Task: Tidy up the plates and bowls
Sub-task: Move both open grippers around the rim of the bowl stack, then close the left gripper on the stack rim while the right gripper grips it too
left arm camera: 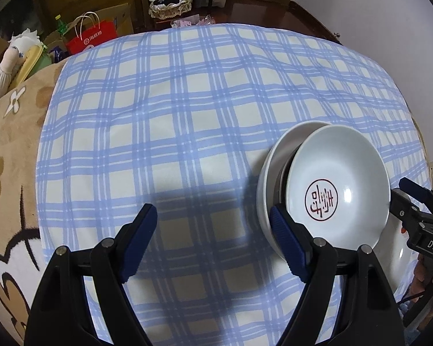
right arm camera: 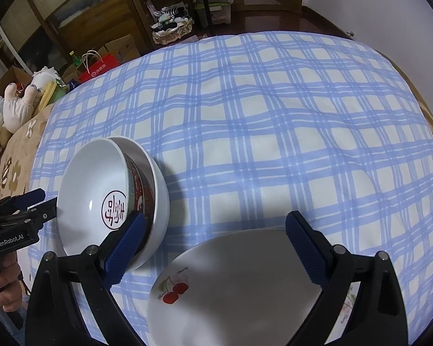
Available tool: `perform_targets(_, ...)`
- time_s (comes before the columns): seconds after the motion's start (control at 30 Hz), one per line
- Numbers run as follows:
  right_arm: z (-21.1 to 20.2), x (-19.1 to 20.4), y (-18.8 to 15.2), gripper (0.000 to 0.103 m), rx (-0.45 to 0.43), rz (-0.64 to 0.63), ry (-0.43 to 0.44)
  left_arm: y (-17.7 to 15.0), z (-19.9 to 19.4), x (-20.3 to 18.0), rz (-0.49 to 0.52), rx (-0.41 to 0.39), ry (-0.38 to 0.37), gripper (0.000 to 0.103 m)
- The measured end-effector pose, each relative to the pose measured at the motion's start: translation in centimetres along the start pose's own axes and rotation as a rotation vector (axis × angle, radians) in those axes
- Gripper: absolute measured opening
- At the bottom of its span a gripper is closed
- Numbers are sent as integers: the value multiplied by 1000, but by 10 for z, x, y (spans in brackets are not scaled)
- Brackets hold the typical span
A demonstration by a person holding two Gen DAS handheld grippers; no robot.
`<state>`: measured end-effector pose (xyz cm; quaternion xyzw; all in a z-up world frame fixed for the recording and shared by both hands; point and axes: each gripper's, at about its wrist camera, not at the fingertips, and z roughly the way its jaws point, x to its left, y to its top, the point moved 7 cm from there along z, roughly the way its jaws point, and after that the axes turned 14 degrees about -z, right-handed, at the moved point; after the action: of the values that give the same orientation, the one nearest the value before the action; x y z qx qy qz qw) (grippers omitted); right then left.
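Your left tongs (left arm camera: 213, 242) stand wide open with only checked cloth (left arm camera: 187, 101) between the pads, and your right tongs (right arm camera: 215, 248) are equally spread, gripping nothing, hovering over the cherry plate (right arm camera: 233, 288) that lies flat on the near part of the bench. The bowls are already nested: the logo bowl (left arm camera: 337, 184) sits tilted inside the plain white bowl (left arm camera: 274, 155), just beside the plate's left edge as the right camera sees it. The nest looks lopsided, so I would judge the step in hand to be seating that upper bowl or moving the pair. If you lift the stack, close on both rims together at the near side, so the inner bowl cannot slide out. Keep the grip low on the wall, since glazed ceramic will likely slip under a shallow pinch. Steady the plate with the other tongs only if it shifts.
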<state>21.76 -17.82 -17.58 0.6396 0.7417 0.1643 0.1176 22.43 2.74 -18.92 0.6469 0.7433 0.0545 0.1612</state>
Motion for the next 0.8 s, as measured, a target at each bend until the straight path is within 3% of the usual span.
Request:
perform_targets(0.13, -1, 1, 1, 101, -3, 7, -23, 0, -2, -4, 40, -31, 32, 75)
perform_targets(0.27, -2, 5, 2, 96, -7, 28, -2, -2, -1, -6, 28, -7, -16, 57)
perform_targets(0.4, -2, 8, 1, 94, -3, 35, 4, -3, -1, -6, 24, -1, -36, 49)
perform_targets(0.43, -3, 10, 1, 91, -1, 33, 11, -4, -2, -7, 28, 0, -46, 42)
perform_targets(0.6, -5, 19, 1, 70, -11, 23, 49, -7, -3, -18, 67, 4, -89, 19)
perform_targets(0.77, -7, 32, 3, 28, -19, 10, 83, -8, -5, -23, 74, 12, -136, 11)
perform_targets(0.8, -7, 34, 3, 24, -16, 8, 83, -9, -5, -24, 73, 18, -142, 10)
